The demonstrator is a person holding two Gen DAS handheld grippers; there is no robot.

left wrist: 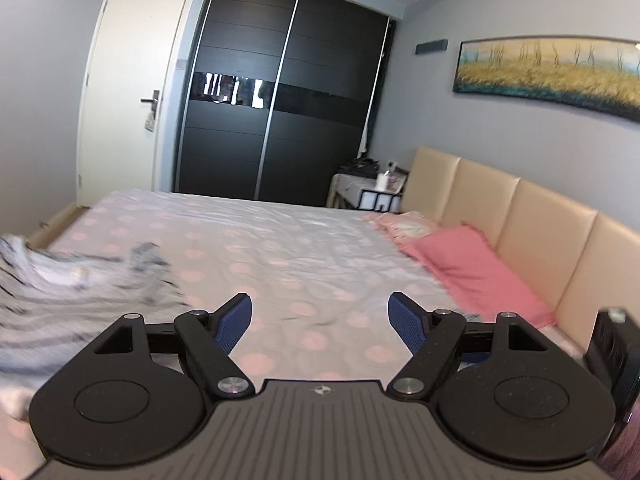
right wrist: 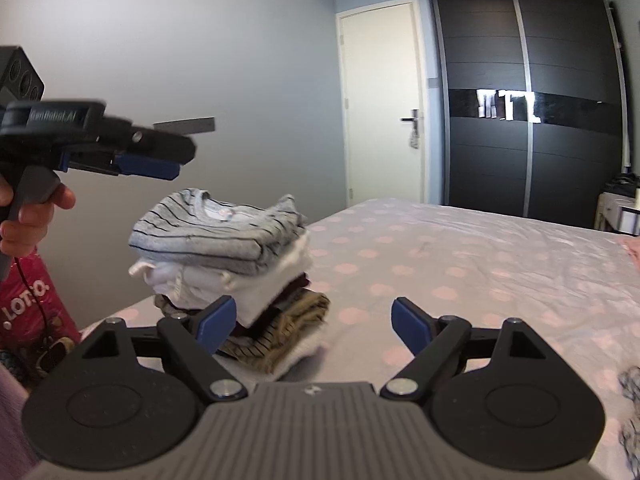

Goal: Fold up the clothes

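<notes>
A stack of folded clothes (right wrist: 228,264) stands on the bed's near left corner, with a grey striped shirt (right wrist: 216,232) on top, white, dark red and olive pieces below. The same striped shirt shows blurred at the left of the left wrist view (left wrist: 72,288). My left gripper (left wrist: 320,326) is open and empty above the bed; it also shows from the side in the right wrist view (right wrist: 168,160), above and left of the stack. My right gripper (right wrist: 314,326) is open and empty, just right of the stack's base.
The bed (left wrist: 304,248) has a grey sheet with pink dots. Pink pillows (left wrist: 476,268) lie by the beige headboard (left wrist: 532,216). A dark wardrobe (left wrist: 280,92), white door (right wrist: 380,100) and bedside table (left wrist: 368,192) stand behind. A dark patterned garment (right wrist: 632,408) lies at the right edge.
</notes>
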